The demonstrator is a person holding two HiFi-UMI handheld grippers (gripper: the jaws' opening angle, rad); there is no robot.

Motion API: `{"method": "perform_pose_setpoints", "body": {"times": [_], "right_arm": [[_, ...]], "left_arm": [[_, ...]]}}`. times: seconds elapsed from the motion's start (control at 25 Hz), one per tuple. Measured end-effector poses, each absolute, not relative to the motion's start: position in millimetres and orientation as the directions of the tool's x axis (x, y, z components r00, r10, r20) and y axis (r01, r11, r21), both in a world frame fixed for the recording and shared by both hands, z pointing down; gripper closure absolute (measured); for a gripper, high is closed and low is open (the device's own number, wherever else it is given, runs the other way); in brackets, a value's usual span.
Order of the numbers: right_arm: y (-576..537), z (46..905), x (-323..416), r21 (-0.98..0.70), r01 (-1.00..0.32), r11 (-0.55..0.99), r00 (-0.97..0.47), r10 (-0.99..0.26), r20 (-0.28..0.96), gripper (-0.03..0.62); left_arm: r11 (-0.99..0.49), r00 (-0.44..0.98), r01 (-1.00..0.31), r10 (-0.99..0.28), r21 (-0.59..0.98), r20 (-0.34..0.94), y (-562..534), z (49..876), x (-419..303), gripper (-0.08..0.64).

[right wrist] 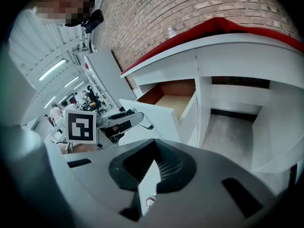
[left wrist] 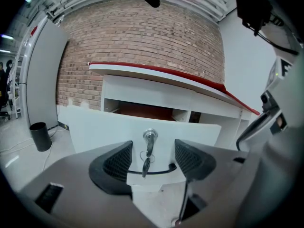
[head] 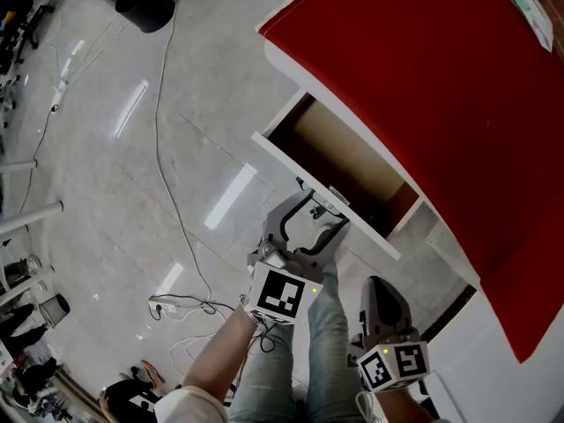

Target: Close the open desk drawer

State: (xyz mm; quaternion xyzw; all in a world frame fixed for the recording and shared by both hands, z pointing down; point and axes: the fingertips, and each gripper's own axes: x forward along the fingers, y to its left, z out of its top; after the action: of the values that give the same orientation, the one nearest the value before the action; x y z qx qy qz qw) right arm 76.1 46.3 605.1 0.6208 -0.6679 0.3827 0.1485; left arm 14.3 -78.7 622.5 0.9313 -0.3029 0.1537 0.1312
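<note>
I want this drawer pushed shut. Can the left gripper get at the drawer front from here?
Likely yes: the left gripper faces the drawer front squarely, jaws apart, only the keys hanging between.

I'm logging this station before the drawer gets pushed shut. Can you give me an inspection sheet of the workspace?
Surface: desk, red top, one pale item at its far corner.
Job's things: drawer open, looks empty; keys hang in its front lock.
Clutter: black bin on floor.
Grippers: left gripper, jaws apart either side of the keys; right gripper, jaws together, empty.
Cables: cable trails across floor to power strip.
Surroundings: brick wall behind desk.
</note>
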Motion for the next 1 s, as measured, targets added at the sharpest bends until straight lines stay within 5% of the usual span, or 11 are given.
{"method": "perform_pose_setpoints", "body": {"times": [1.0], "right_arm": [[30, 606, 80, -0.325, -0.942, -0.084, -0.170, -0.716, 0.678, 0.594]], "left_arm": [[-0.776, 0.775, -0.604, -0.520, 0.180, 0.360, -97, 626, 36, 0.284]]}}
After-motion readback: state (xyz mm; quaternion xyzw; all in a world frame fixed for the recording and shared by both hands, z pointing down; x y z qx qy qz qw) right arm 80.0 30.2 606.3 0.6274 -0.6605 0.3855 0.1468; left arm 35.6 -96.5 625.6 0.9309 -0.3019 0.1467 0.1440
